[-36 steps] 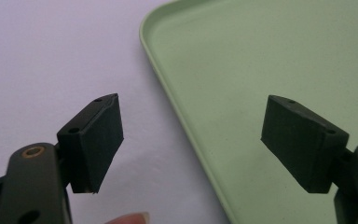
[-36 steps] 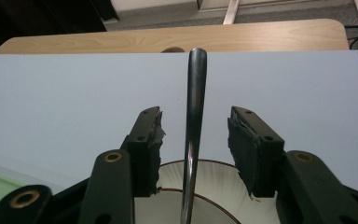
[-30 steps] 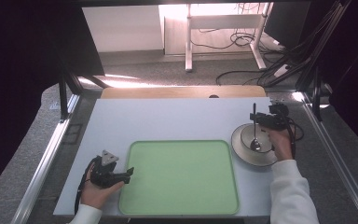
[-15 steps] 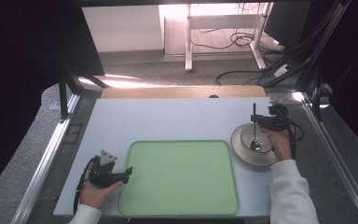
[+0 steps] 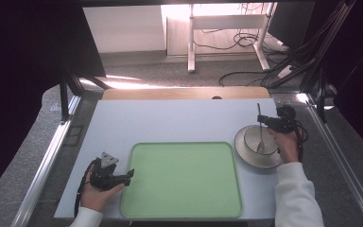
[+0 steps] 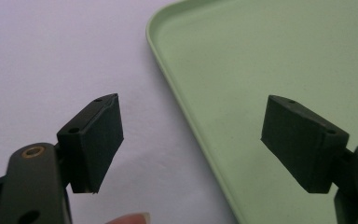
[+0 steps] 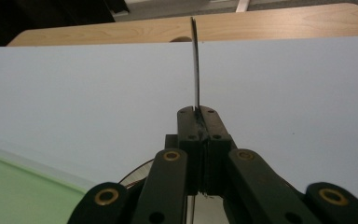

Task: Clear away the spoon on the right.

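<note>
Right gripper (image 7: 198,112) just closed, pinching upright spoon (image 7: 195,60) over bowl (image 5: 257,146), left gripper (image 6: 191,140) spread wide, empty

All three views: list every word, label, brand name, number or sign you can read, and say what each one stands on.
None: no writing can be read on the green tray, the bowl, the plate, the spoon, the table, the left gripper or the right gripper.
</note>
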`<state>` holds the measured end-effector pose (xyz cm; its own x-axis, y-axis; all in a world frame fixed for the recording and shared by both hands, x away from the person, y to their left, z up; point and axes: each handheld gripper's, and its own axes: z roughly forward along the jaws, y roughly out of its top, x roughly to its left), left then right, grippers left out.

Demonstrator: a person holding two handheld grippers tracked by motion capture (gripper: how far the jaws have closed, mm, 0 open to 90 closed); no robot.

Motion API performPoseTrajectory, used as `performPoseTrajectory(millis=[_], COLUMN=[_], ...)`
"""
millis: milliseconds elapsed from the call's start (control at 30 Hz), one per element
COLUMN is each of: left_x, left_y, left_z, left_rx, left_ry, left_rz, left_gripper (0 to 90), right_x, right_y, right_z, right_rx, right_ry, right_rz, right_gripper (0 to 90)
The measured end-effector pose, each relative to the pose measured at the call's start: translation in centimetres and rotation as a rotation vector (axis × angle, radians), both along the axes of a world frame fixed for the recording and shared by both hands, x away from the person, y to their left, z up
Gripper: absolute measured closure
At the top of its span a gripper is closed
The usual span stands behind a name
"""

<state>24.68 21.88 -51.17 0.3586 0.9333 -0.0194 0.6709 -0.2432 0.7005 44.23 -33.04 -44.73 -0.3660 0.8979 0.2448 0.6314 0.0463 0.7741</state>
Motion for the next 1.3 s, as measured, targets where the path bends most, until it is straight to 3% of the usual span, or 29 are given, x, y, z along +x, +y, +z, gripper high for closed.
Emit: performPoseTrajectory(millis=[400,933,1300], left_x=[0.0,0.0,0.0], left_y=[0.1,0.2,0.2], left_z=[0.0,0.0,0.0], left_rx=[0.003,0.005,0.005], left_ry=[0.002,0.002,0.0], left_rz=[0.0,0.003,0.004], left_gripper=[20.4,20.4,20.4], right_x=[-0.5,-1.5,-2.3], right_y=[-0.8,-1.6,-0.6], right_z=[0.9,2.8,4.3], right_rx=[0.04,0.133,0.157], right_ry=[-0.035,-0.097,-0.137], right_rz=[0.004,0.005,0.042], right_gripper=[89.5,89.8,89.8])
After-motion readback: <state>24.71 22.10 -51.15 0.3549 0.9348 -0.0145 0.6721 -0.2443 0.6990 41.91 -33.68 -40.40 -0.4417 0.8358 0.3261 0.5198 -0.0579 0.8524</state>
